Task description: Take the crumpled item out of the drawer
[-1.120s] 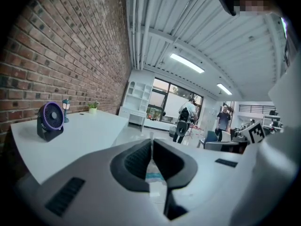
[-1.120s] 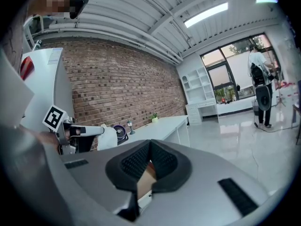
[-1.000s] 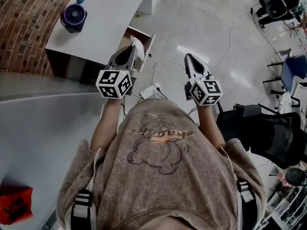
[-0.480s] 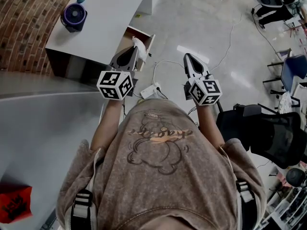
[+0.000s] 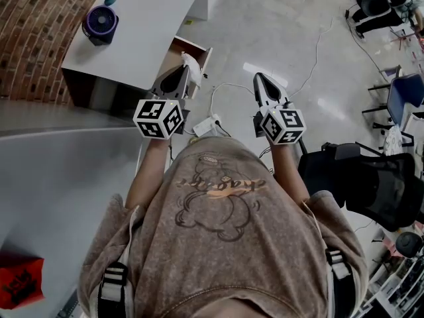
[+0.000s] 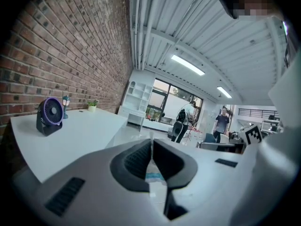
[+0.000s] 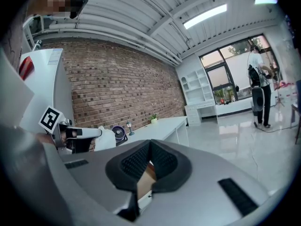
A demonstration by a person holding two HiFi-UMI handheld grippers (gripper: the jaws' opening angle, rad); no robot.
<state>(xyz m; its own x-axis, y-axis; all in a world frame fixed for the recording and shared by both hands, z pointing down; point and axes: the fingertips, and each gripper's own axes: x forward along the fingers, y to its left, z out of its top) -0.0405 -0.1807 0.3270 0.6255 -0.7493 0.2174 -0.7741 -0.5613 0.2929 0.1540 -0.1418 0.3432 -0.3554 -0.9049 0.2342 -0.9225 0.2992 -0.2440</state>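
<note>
In the head view my left gripper (image 5: 185, 71) is held level in front of the open wooden drawer (image 5: 189, 43) of the white desk (image 5: 146, 25). It is shut on a white crumpled item (image 5: 194, 67), which sticks out past the tips just above the drawer's front. The left gripper view shows the pads closed (image 6: 151, 142) with a thin white sliver pinched between them. From the right gripper view the white item (image 7: 107, 138) shows at the left gripper's tip. My right gripper (image 5: 259, 79) hangs to the right over the floor, its pads together (image 7: 150, 145) and nothing in them.
A purple fan (image 5: 101, 24) stands on the desk's far end by the brick wall. A white power strip (image 5: 207, 126) and cables lie on the floor between the grippers. A black office chair (image 5: 358, 177) is at the right. A grey surface with a red object (image 5: 20, 280) lies left.
</note>
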